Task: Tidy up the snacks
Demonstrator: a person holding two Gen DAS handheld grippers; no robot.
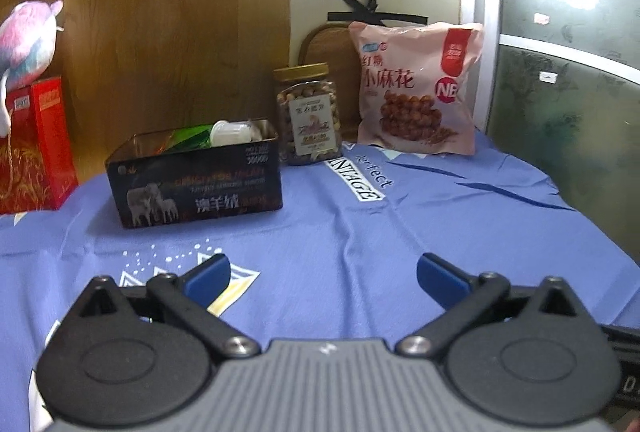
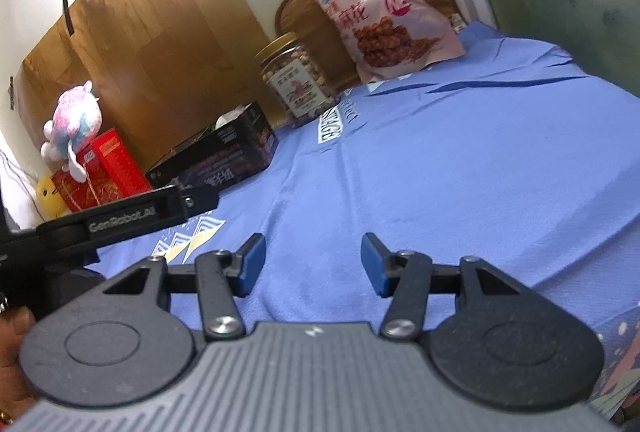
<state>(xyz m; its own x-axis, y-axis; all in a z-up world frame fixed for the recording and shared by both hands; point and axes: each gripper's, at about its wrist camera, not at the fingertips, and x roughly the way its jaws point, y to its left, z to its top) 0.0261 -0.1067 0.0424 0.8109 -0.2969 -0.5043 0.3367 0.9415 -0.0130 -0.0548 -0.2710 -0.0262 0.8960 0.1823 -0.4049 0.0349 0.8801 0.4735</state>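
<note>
From the left wrist we see our left gripper (image 1: 322, 274) low over the blue cloth (image 1: 400, 232). Its fingers (image 1: 210, 274) are spread wide and hold nothing. At eleven o'clock sits the black tin (image 1: 196, 183), open on top, so snacks can drop in. A white cup (image 1: 230, 131) and a green pack (image 1: 192, 133) already lie inside. Just right of the tin, at twelve o'clock, stands the nut jar (image 1: 310, 113). At one o'clock the pink bag (image 1: 418, 87) leans on the wall, which keeps it up. A red box (image 1: 34, 147) with a plush toy (image 1: 26, 39) on top is at nine o'clock.

From the right wrist, our right gripper (image 2: 313, 264) is also let go, with only cloth between its fingers (image 2: 252, 264). The left tool's arm (image 2: 120, 218) pokes in at nine o'clock. The tin (image 2: 224, 153) is at ten o'clock, the jar (image 2: 294, 79) at twelve, the bag (image 2: 384, 3) at one. We think both grippers wait, ready to pick a snack.
</note>
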